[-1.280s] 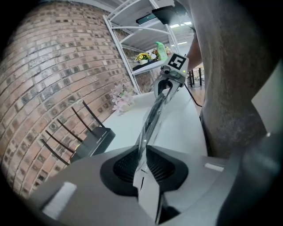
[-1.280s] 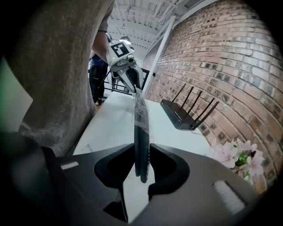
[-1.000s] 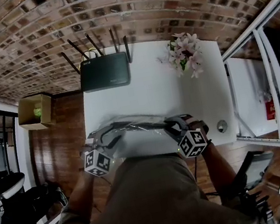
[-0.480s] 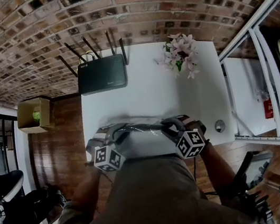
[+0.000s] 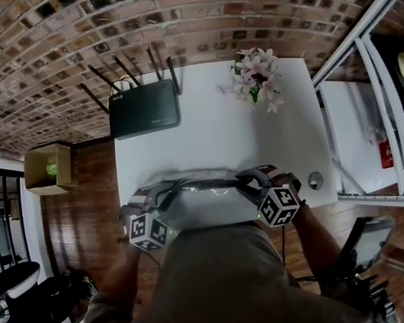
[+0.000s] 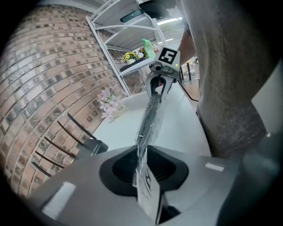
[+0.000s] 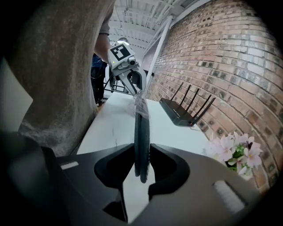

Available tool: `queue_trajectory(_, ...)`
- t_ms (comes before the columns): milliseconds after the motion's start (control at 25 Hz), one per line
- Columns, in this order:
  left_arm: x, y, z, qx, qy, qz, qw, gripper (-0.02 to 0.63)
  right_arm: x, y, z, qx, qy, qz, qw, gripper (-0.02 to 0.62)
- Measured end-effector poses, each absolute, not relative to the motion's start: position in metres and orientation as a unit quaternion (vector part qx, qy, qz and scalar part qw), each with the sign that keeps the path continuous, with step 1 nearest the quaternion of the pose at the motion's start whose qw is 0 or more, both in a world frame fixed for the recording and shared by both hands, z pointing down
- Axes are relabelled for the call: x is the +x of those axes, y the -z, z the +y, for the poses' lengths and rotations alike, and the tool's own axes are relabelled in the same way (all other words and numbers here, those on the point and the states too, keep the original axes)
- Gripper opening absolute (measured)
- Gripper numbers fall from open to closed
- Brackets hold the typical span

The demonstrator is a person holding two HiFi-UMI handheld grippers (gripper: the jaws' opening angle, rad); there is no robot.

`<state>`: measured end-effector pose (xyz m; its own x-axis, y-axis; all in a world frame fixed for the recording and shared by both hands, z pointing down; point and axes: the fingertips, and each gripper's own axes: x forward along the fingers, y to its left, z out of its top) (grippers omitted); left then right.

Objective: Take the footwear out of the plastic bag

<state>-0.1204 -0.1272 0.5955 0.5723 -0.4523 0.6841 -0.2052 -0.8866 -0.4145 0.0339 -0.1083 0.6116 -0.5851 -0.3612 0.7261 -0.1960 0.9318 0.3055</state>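
A clear plastic bag (image 5: 202,185) with dark flat footwear (image 7: 141,132) inside is stretched edge-up between my two grippers, just above the near edge of the white table (image 5: 221,138). My left gripper (image 5: 154,198) has the bag's left end and its white label (image 6: 148,190) between its jaws, which are closing and pinch the thin plastic. In the left gripper view the bag (image 6: 150,114) runs straight away to the right gripper (image 6: 159,84). My right gripper (image 5: 256,180) is shut on the bagged footwear, whose dark sole stands on edge between the jaws (image 7: 141,163).
A black router (image 5: 142,107) with several antennas sits at the table's far left. A pink flower bunch (image 5: 256,81) sits at the far right. A small round metal piece (image 5: 314,180) lies at the near right edge. A white shelf rack (image 5: 381,125) stands to the right, a cardboard box (image 5: 48,167) on the floor to the left.
The left gripper's jaws have come together on the bag's left end. The bag stays stretched between the grippers; the right gripper has hardly moved.
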Motion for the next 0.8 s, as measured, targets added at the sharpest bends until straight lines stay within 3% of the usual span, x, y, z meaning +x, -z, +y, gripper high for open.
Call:
queue_trajectory(280, -0.113, -0.593, -0.124, -0.879, 0.416, 0.184, 0.145, 0.064, 0.022, -0.621, -0.108, 0.142, 0.090, -0.882, 0.439, 0.170)
queue_trajectory(800, -0.126, -0.598, -0.122, -0.877, 0.419, 0.191, 0.139, 0.060, 0.020, -0.616, -0.107, 0.152, 0.115, -0.874, 0.446, 0.126)
